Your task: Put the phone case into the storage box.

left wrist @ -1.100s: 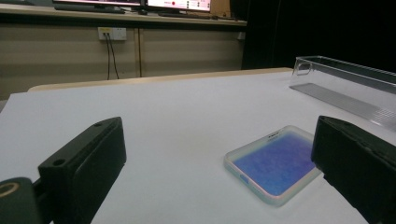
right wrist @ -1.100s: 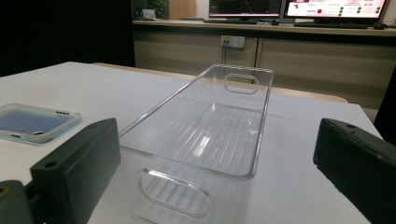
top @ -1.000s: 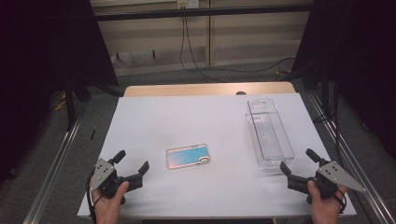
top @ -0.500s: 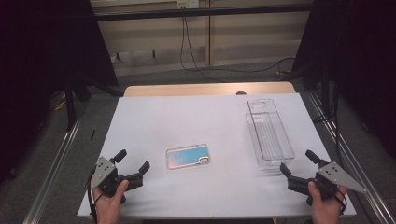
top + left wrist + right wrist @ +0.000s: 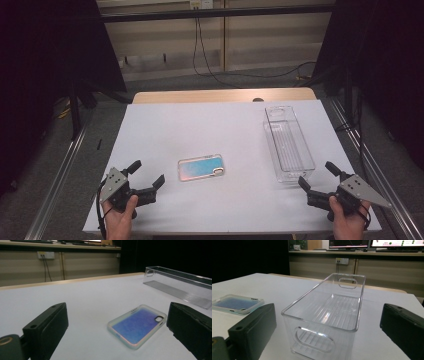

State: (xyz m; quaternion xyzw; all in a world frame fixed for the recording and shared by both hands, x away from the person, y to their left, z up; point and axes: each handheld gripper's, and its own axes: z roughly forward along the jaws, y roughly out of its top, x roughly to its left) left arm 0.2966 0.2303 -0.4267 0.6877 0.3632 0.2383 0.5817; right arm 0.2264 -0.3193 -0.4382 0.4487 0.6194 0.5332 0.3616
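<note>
A translucent phone case (image 5: 201, 167) with a blue-pink sheen lies flat on the white table (image 5: 200, 125), near the front middle. My left gripper (image 5: 148, 172) rests at the front left corner, open, pointing at the case; its jaws have just closed a little with nothing between them. In the left gripper view the case (image 5: 137, 326) lies a short way beyond the left gripper (image 5: 117, 315). A clear plastic bin (image 5: 289, 145) stands empty on the right. My right gripper (image 5: 316, 174) sits open just in front of the bin's near end (image 5: 329, 305), holding nothing.
The table's front edge runs just behind both hands. Metal rails flank the table on the left and right. A wooden strip borders the far edge, with cables and a wall socket beyond. The phone case (image 5: 237, 303) also shows at the left of the right gripper view.
</note>
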